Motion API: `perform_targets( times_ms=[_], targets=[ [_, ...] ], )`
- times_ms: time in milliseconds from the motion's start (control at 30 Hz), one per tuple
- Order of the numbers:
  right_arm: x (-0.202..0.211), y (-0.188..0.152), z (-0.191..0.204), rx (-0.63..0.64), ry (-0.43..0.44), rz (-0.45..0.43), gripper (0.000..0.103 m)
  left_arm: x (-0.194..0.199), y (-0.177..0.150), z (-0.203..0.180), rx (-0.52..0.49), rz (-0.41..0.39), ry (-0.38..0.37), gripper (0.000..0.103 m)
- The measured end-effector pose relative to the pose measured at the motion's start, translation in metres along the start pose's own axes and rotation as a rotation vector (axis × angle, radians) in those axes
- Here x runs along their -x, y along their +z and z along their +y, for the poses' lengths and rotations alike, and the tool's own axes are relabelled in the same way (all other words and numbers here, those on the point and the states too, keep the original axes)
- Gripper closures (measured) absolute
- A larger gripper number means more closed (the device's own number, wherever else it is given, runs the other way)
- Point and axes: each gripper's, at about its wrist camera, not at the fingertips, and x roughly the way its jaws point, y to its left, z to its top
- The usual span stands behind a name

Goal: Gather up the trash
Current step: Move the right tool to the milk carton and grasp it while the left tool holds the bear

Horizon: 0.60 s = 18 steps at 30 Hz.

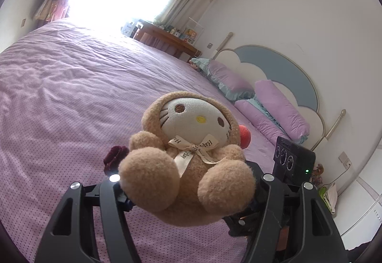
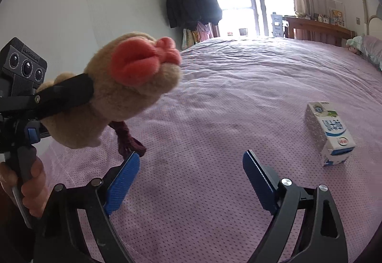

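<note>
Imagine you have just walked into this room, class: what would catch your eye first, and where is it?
First, the tan Hello Kitty plush with a ribbon bow, clamped in the left gripper and held up above the purple bedspread. Next, the white and blue milk carton lying alone on the bed, ahead and to the right of the open right gripper. A dark maroon fabric piece lies beneath the plush.

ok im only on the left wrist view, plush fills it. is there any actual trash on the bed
Observer: Yes, a small milk carton lies on its side on the purple bedspread, apart from everything else.
Operator: is the right claw free
Observer: Yes, the right claw is open and holding nothing, hovering above the bedspread.
Operator: how does my grip look from there
Observer: The left claw is shut across the plush toy, lifted clear of the bed, with a dark red cloth lying below it.
</note>
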Motion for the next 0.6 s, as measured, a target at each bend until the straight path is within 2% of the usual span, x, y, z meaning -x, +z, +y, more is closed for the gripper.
perform_targets(
  times_ms=[100, 367, 600],
  targets=[
    [0.016, 0.002, -0.018, -0.013, -0.02, -0.018, 0.018, -0.002, 0.007, -0.012, -0.012, -0.002, -0.015, 0.037],
    [0.039, 0.014, -0.071, -0.027, -0.185, -0.057, 0.018, -0.024, 0.022, -0.046, -0.065, 0.018, -0.03, 0.037],
    [0.01, 0.02, -0.114, -0.027, -0.263, 0.022, 0.018, -0.053, 0.022, -0.053, -0.072, 0.048, -0.066, 0.037]
  ],
)
